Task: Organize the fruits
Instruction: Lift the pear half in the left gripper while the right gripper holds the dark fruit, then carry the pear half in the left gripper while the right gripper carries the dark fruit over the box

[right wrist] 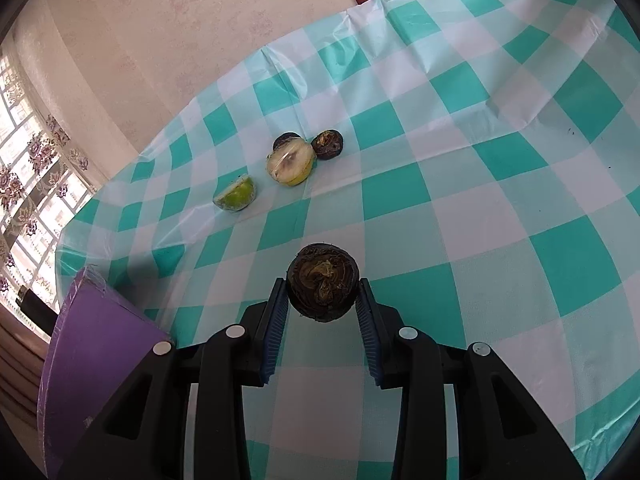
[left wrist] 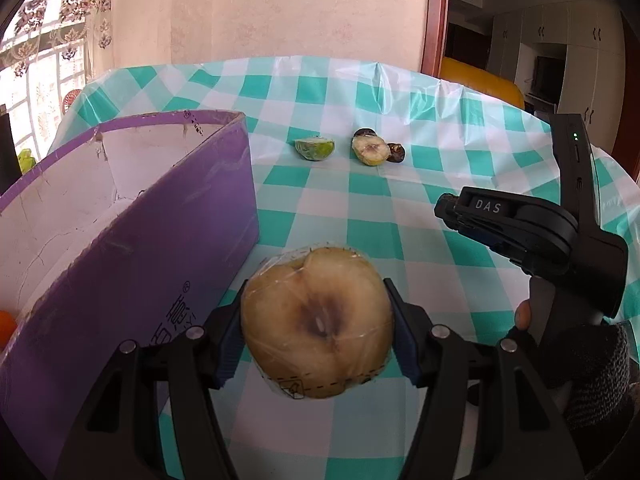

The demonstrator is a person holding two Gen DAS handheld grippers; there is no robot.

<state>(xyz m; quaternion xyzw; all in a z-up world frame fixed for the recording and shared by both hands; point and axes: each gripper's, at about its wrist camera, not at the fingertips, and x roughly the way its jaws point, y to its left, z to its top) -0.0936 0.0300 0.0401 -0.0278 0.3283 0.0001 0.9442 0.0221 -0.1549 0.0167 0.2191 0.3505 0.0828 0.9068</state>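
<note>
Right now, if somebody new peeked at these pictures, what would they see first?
Probably the big wrapped apple half, pinched in the left gripper right beside the purple box. Next, the dark wrinkly fruit clamped in the right gripper. Farther back on the green-checked tablecloth sit a lime wedge and another wrapped half.

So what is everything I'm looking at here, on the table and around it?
wrapped fruit half: one, tan, clamped in the left hand-held gripper
dark round fruit: one, brown, clamped in the right hand-held gripper
lime wedge: one, green, far side of the table
pale fruit half: one, yellowish, right of the wedge
small dark fruits: two, brown, beside that half
box: one, purple, left
tablecloth: one, teal and white checks
left hand-held gripper: black, blue pads
right hand-held gripper: black, blue pads
gloved hand: one, dark, lower right
</note>
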